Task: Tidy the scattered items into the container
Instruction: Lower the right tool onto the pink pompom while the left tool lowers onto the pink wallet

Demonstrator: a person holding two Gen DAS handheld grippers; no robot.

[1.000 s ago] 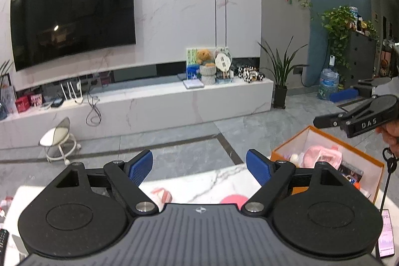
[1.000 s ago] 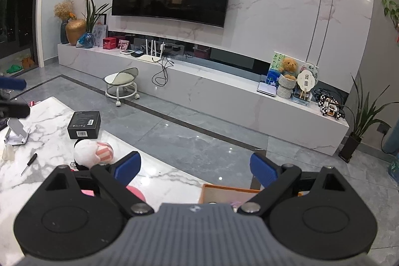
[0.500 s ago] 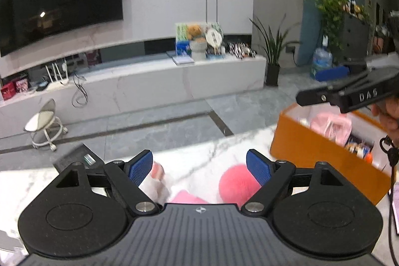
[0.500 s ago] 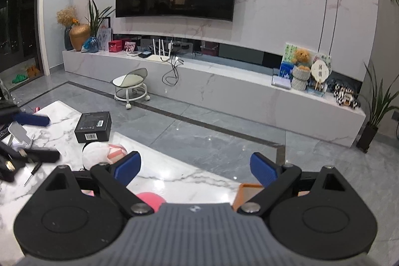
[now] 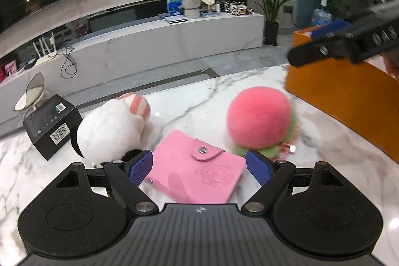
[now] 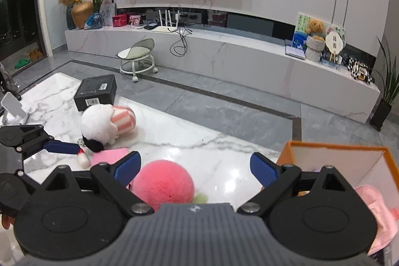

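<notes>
Marble tabletop (image 5: 204, 96) bears a flat pink wallet (image 5: 197, 173) and fuzzy round peach plush (image 5: 259, 121); both tools gape empty.

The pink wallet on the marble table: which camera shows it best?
The left wrist view. The pink wallet lies nearly whole between that gripper's open jaws, snap flap visible. In the right wrist view only a corner of it shows, behind that gripper's finger.

Pink wallet (image 5: 197, 172), pink-and-green plush ball (image 5: 260, 120), orange box (image 5: 344, 96), white marble table (image 5: 199, 101).
</notes>
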